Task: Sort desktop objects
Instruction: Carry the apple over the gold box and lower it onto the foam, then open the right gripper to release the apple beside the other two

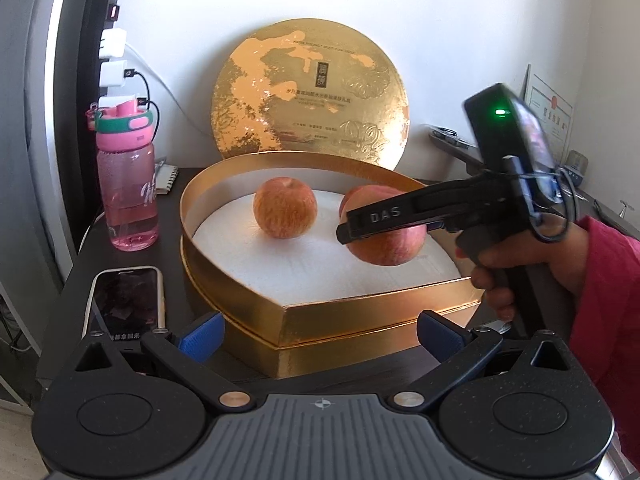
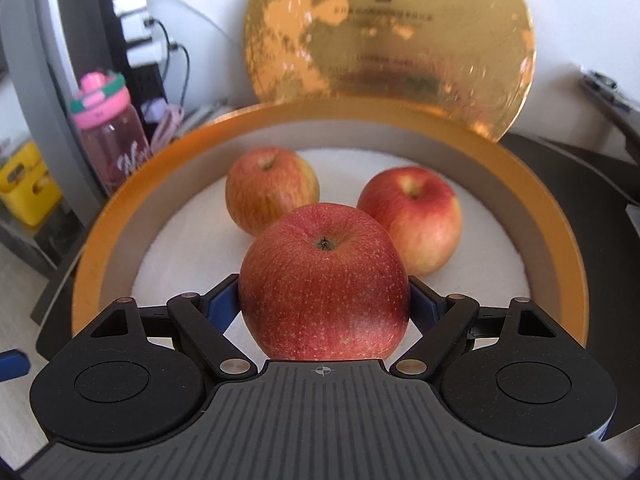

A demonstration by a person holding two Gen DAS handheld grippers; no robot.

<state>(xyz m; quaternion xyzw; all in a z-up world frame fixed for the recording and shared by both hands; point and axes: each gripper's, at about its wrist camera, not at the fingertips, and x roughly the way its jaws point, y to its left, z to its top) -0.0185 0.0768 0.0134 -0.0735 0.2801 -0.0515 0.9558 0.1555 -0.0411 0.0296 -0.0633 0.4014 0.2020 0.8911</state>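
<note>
- Dark table (image 1: 132, 248) against white wall, pink bottle (image 1: 127, 184) and phone (image 1: 126, 300) at left.
- Gold box (image 2: 100, 240) with white lining holds two apples (image 2: 272, 190); its lid (image 1: 308, 92) leans on the wall behind.
- Right gripper (image 2: 324, 300) fingers pinch a red apple (image 2: 324, 288) above the box.
- Left gripper (image 1: 320, 330) fingers spread, empty, just before the box front.

We count three apples (image 2: 324, 280), one gold box (image 2: 560, 240), one lid (image 2: 380, 40), one pink bottle (image 1: 127, 196), one phone (image 1: 126, 300).
</note>
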